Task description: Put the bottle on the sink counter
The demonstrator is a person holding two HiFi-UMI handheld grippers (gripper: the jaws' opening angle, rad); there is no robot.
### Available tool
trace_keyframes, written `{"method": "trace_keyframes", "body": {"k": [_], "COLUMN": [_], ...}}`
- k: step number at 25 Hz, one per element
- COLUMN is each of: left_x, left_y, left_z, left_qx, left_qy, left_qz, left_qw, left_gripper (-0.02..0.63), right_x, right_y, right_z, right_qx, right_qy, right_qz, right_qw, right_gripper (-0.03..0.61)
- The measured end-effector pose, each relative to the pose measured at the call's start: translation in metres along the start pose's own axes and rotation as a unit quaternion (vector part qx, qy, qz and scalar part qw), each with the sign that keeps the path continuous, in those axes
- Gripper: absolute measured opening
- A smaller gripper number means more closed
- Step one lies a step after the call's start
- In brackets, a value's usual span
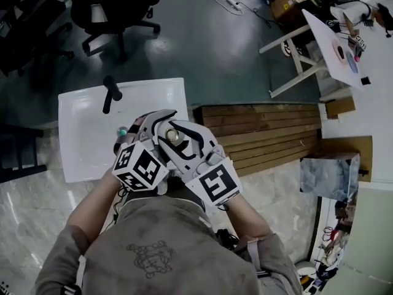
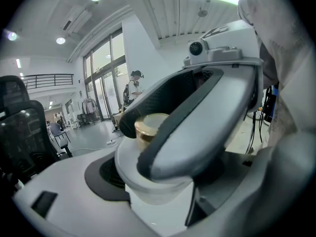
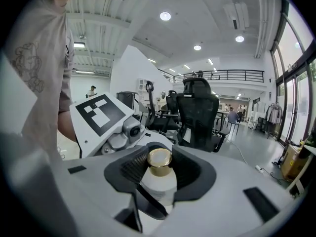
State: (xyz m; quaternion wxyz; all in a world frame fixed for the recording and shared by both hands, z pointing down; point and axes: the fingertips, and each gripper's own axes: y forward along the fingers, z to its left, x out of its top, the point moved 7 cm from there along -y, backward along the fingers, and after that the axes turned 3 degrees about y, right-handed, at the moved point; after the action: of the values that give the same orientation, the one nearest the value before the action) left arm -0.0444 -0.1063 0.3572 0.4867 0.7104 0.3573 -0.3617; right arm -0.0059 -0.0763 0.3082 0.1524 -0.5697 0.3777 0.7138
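A white bottle with a gold cap (image 1: pixel 174 135) is held upright above the right edge of the white sink (image 1: pixel 86 146). Both grippers meet around it. My right gripper (image 1: pixel 182 141) is shut on the bottle's white body (image 3: pixel 159 181), and the gold cap (image 3: pixel 159 161) stands up between its dark pads. My left gripper (image 1: pixel 153 128) comes in from the left and is shut on the same bottle (image 2: pixel 150 126), whose body rests against its dark pad (image 2: pixel 106 174). In the left gripper view the right gripper's grey jaw crosses in front and hides much of the bottle.
A black faucet (image 1: pixel 110 94) stands at the sink's far edge, and a small teal thing (image 1: pixel 121 131) lies in the basin. Wooden slats (image 1: pixel 264 134) run to the right of the sink. Office chairs (image 1: pixel 116 11) stand beyond, and a white table (image 1: pixel 334 48) at the upper right.
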Motion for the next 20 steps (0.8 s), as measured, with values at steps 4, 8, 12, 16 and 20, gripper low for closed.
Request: {"method": "trace_keyframes", "body": {"k": [4, 8, 12, 16, 20], "left_x": [0.0, -0.003, -0.005, -0.012, -0.02], "left_y": [0.017, 0.036, 0.053, 0.069, 0.085], "left_z": [0.015, 0.031, 0.046, 0.059, 0.068], "left_qx": [0.012, 0.023, 0.033, 0.037, 0.039], "left_qy": [-0.006, -0.005, -0.006, -0.007, -0.016], "left_qz": [0.0, 0.003, -0.001, -0.002, 0.002], "left_qw": [0.9999, 0.9997, 0.9994, 0.9993, 0.9991], "left_gripper": [0.325, 0.325, 0.325, 0.325, 0.325], "right_x": [-0.003, -0.007, -0.011, -0.018, -0.028], "right_y": [0.006, 0.015, 0.023, 0.033, 0.042], "right_z": [-0.023, -0.046, -0.067, -0.086, -0.102], "right_qx": [0.009, 0.018, 0.024, 0.028, 0.038], "right_qy": [-0.007, -0.016, -0.023, -0.026, -0.024], "right_qz": [-0.002, 0.003, 0.007, 0.014, 0.019], "right_qw": [1.0, 1.0, 0.999, 0.999, 0.999], "right_gripper": [0.15, 0.149, 0.15, 0.15, 0.15]}}
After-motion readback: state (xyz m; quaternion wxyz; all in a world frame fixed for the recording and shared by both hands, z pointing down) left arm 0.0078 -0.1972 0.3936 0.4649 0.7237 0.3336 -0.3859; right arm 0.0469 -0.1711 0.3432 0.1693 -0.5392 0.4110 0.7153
